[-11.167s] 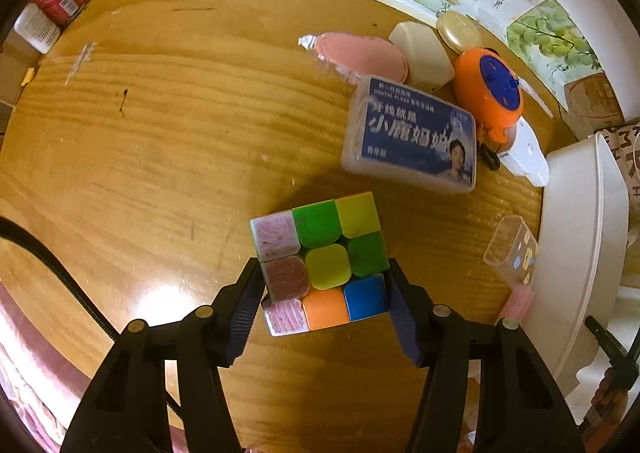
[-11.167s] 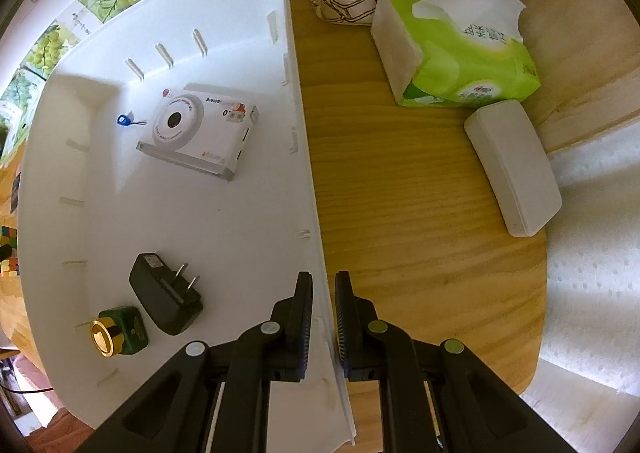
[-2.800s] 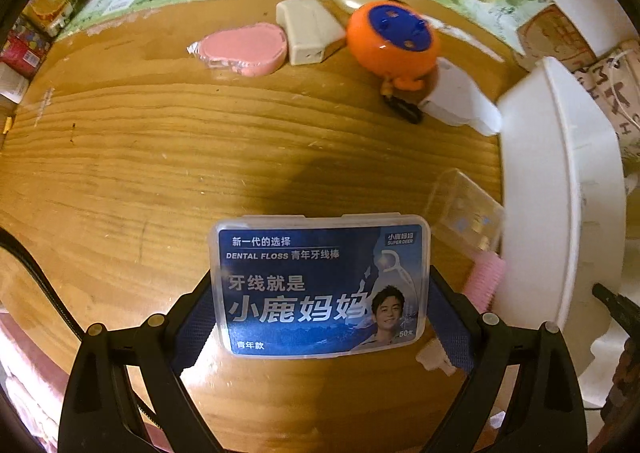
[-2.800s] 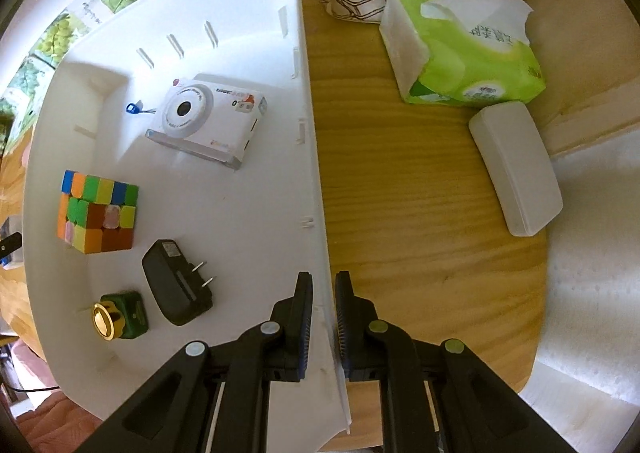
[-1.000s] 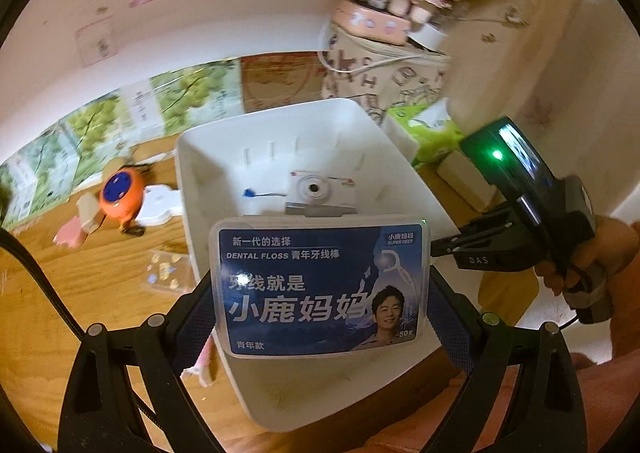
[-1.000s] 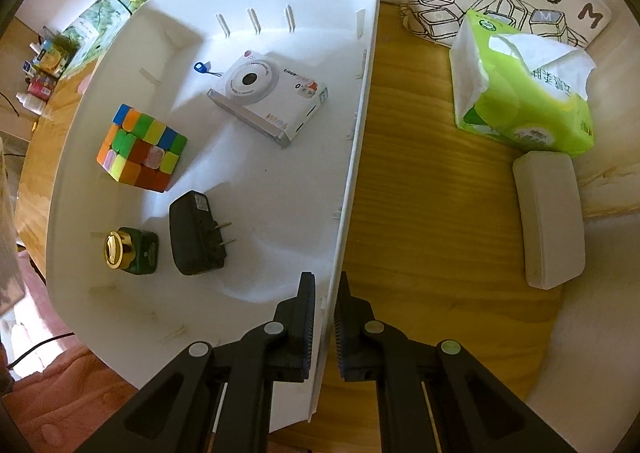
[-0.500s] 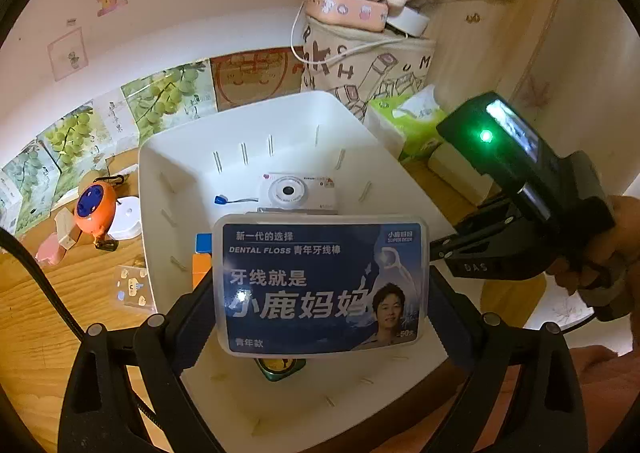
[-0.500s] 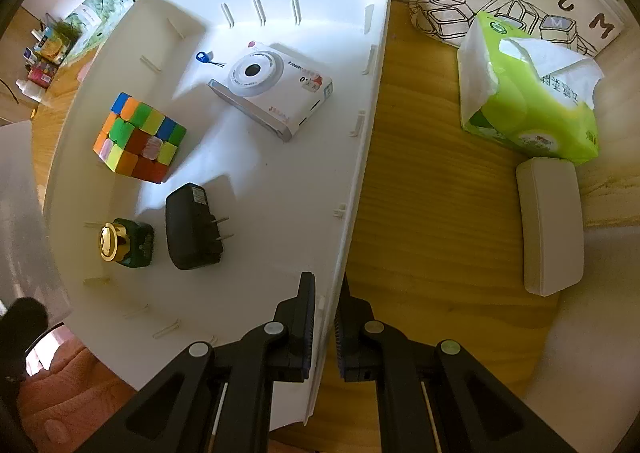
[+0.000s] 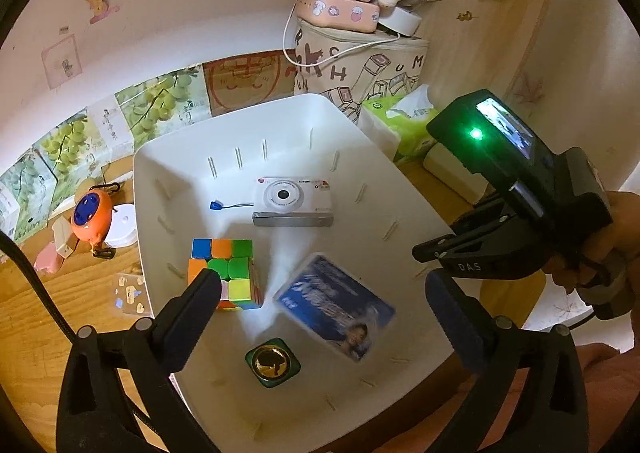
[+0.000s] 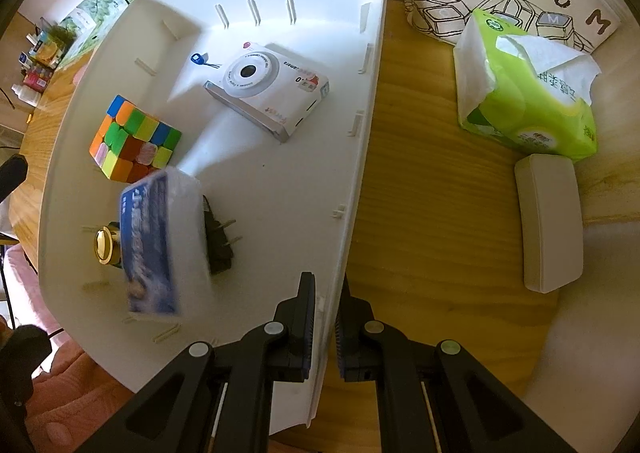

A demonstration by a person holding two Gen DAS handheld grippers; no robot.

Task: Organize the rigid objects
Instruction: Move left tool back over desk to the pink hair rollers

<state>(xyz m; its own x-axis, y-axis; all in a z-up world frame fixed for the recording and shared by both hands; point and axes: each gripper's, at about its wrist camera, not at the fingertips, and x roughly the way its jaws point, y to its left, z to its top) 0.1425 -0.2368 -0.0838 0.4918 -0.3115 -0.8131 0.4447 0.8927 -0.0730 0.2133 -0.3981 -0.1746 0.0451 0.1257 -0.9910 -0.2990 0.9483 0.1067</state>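
Floss box (image 9: 335, 307) tilted, long axis diagonal

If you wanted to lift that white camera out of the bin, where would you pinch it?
Probably across its two long edges, coming straight down from above. The white camera lies flat on its back, lens up, in the white bin. Its body is a slim box with open floor on both long sides, and the round lens offers no flat faces for the fingers.
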